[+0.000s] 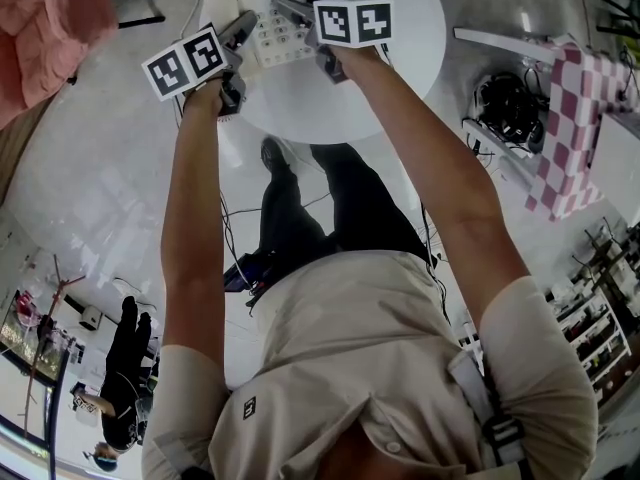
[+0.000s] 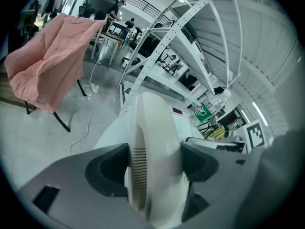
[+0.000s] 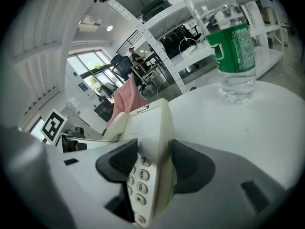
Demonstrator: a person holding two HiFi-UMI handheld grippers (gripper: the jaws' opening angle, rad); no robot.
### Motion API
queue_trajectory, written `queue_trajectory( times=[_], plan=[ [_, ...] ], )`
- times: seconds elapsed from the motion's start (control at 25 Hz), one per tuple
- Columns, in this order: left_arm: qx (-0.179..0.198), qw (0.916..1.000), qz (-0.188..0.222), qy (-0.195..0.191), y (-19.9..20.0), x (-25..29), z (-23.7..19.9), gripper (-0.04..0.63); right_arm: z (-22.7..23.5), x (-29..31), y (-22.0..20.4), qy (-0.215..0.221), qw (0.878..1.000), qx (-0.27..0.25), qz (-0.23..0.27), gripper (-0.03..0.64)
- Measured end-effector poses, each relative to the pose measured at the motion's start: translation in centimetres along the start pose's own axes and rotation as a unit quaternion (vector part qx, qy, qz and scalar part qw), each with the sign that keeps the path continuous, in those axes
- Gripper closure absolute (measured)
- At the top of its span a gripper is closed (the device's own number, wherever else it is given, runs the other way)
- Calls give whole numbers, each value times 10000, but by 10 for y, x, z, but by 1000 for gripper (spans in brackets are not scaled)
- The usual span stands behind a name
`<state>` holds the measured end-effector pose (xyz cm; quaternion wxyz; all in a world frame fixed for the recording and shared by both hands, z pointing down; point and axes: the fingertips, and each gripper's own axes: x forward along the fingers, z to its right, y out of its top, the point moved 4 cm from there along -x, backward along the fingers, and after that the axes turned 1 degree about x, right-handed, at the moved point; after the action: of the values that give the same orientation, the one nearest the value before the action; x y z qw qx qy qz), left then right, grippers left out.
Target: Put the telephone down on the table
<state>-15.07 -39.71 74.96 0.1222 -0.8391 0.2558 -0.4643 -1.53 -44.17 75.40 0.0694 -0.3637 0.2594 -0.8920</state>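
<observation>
A cream desk telephone (image 1: 272, 30) with a keypad is held over the round white table (image 1: 400, 28) between both grippers. My left gripper (image 1: 236, 38) is shut on its handset side; in the left gripper view the cream handset (image 2: 155, 156) fills the gap between the dark jaws. My right gripper (image 1: 312, 30) is shut on the keypad edge of the telephone (image 3: 152, 161), whose number keys show between the jaws. I cannot tell whether the telephone's base touches the tabletop.
A clear water bottle (image 3: 233, 46) with a green label stands on the table beyond the right gripper. A pink cloth (image 2: 50, 66) hangs over a chair at left. White metal shelving (image 2: 190, 37) stands behind the table. A pink checked cloth (image 1: 575, 128) lies at right.
</observation>
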Motion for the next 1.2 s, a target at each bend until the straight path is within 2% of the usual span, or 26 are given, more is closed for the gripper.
queue_trajectory(
  times=[0.32, 0.84, 1.2],
  plan=[
    [620, 9980, -111, 97, 3, -5, 4, 275, 0, -3, 0, -224, 9994, -261, -32, 413],
    [907, 9953, -31, 327, 17, -38, 2, 275, -6, -24, 10, -484, 9978, -457, 9, 443],
    [1182, 9922, 338, 215, 39, -87, 19, 276, -24, -55, 27, -540, 9961, -639, 262, 481]
  ],
)
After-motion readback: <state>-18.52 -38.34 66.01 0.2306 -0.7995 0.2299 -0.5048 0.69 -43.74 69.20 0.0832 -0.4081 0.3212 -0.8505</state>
